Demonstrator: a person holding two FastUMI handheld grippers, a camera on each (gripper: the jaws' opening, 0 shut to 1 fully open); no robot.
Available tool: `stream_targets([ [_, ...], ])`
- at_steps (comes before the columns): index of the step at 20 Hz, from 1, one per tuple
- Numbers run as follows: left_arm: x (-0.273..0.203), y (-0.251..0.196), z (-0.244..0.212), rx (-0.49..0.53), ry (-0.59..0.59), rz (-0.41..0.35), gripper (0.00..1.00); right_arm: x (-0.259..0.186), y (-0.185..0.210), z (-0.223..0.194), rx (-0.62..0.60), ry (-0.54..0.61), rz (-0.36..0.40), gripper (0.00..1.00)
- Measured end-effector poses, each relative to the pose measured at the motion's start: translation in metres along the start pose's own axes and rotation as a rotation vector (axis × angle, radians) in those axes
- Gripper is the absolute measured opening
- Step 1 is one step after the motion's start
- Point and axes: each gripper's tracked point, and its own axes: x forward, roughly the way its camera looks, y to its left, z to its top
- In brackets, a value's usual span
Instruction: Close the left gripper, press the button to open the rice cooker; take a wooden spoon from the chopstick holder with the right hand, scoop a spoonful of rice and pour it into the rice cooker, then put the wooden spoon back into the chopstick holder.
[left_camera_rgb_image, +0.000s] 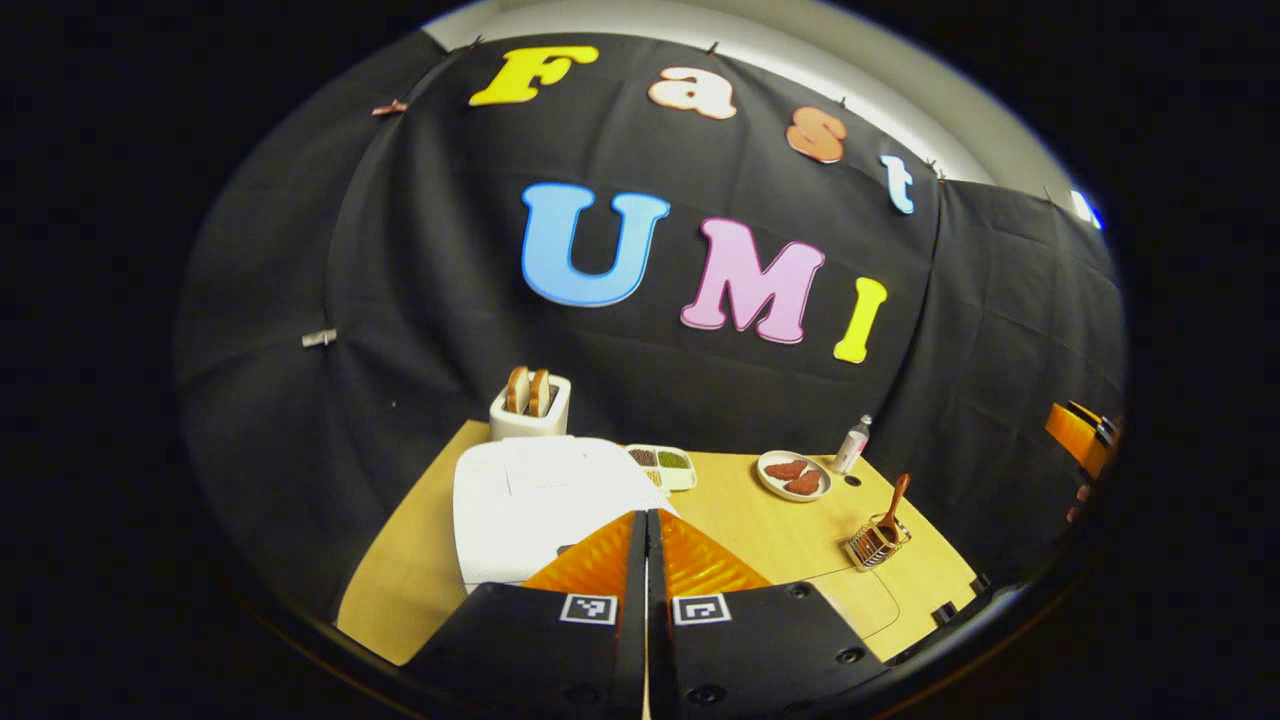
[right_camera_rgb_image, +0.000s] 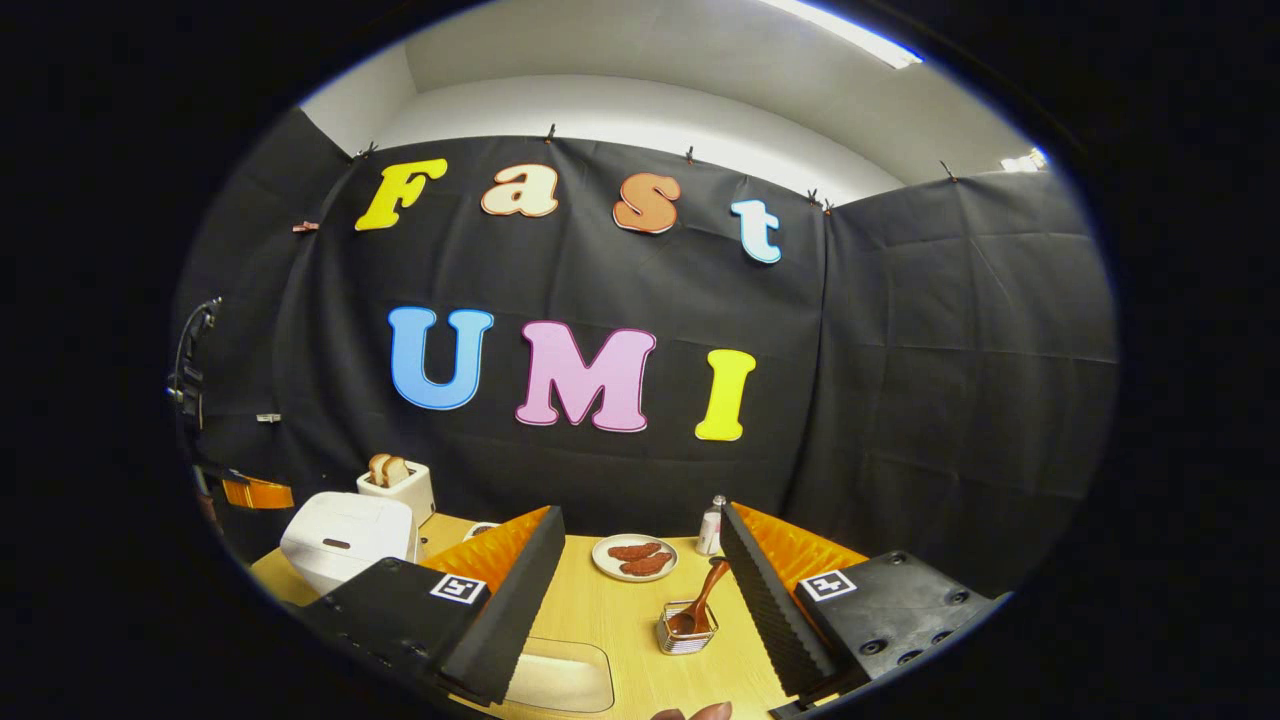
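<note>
The rice cooker (left_camera_rgb_image: 545, 505) sat lid-down on the desk (left_camera_rgb_image: 780, 535), button unpressed. Left tongs (left_camera_rgb_image: 646, 520) were clamped together, empty, above it; right tongs (right_camera_rgb_image: 640, 570) gaped wide toward the wooden spoon (right_camera_rgb_image: 700, 600) in its chopstick holder (right_camera_rgb_image: 685, 635).

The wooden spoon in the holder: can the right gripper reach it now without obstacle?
Probably yes. The right gripper is open, and the wooden spoon stands in the chopstick holder straight ahead between its fingers, with bare table in between.

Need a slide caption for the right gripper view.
Open right gripper faces the spoon standing in its holder; rice cooker lid down at left.
</note>
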Motion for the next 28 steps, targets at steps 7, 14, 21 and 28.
stream_targets([
  [7, 0.058, 0.03, -0.043, -0.097, 0.201, -0.065, 0.06, 0.007, -0.022, -0.015, -0.022, 0.038, -0.047, 0.98],
  [14, 0.086, 0.043, -0.059, -0.106, 0.291, -0.036, 0.06, 0.014, -0.042, -0.027, -0.021, 0.062, -0.093, 0.98],
  [21, 0.09, 0.044, -0.074, -0.148, 0.336, -0.045, 0.07, 0.02, -0.043, -0.033, -0.01, 0.07, -0.089, 0.98],
  [28, 0.09, 0.046, -0.075, -0.132, 0.38, -0.017, 0.07, 0.021, -0.038, -0.035, 0.0, 0.075, -0.079, 0.98],
])
